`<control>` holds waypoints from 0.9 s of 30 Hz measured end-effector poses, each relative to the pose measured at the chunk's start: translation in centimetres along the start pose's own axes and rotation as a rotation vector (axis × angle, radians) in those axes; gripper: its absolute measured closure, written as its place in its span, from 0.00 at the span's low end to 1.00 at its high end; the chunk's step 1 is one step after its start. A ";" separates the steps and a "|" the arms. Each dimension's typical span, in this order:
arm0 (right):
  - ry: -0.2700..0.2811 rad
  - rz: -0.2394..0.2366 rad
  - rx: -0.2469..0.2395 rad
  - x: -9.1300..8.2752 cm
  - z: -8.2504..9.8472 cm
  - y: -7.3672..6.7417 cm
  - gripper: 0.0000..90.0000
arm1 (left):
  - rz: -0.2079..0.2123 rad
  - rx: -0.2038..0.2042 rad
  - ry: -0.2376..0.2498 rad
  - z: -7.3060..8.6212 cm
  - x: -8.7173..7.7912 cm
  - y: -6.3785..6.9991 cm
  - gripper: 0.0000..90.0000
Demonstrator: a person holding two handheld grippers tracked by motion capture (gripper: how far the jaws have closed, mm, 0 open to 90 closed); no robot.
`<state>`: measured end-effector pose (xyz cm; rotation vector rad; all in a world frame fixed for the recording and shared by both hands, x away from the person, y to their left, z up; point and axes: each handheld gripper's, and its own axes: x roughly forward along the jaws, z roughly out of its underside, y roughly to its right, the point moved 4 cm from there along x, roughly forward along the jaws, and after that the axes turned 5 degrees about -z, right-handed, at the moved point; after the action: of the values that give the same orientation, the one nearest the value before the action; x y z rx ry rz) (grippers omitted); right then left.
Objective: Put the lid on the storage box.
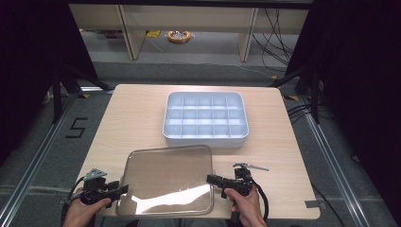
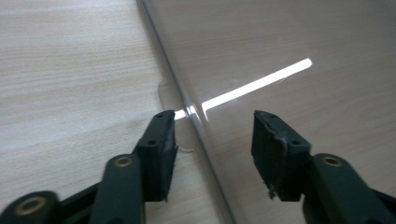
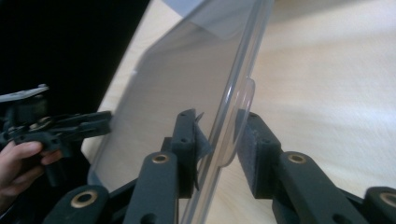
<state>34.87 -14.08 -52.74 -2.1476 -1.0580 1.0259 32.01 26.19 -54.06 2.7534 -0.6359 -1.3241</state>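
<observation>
Right hand-held gripper (image 3: 218, 135): jaws clamped on the clear lid (image 1: 165, 179), pinching the small round tab at its rim. One pad sits on each face of the tab, lid edge running up between them. In the high view this hand-held gripper (image 1: 211, 178) meets the lid's right edge, held by the person's right hand (image 1: 245, 203).

Left hand-held gripper (image 2: 214, 128): jaws apart, not pressing anything. The lid's left rim and its tab pass between the pads; one pad is just beside the rim, the other stands off over the lid face. High view puts this hand-held gripper (image 1: 124, 189) at the lid's left edge, left hand (image 1: 84, 210) behind it.

Lid spans the gap between both hand-held grippers, near the front edge of the surface (image 1: 137, 113). A light streak reflects off it.

Beyond the lid, away from both hand-held grippers: white compartment tray (image 1: 206, 141), uncovered, just past the lid's far edge.
</observation>
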 end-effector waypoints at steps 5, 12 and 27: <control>-0.006 -0.020 -0.036 -0.1 -0.3 -0.5 0.80 | 0.014 -0.058 0.020 -0.2 0.2 0.1 0.42; -0.010 -0.043 -0.055 -0.2 -0.7 -0.5 0.81 | 0.030 -0.151 0.054 -0.5 0.3 -0.6 0.35; -0.053 0.032 -0.082 -0.3 -1.4 -0.7 0.78 | 0.070 -0.215 0.081 -1.4 0.4 -0.6 0.56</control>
<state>35.55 -14.08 -51.31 -2.2197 -1.1113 1.0764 33.49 26.39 -53.61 2.5735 -0.5436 -1.1844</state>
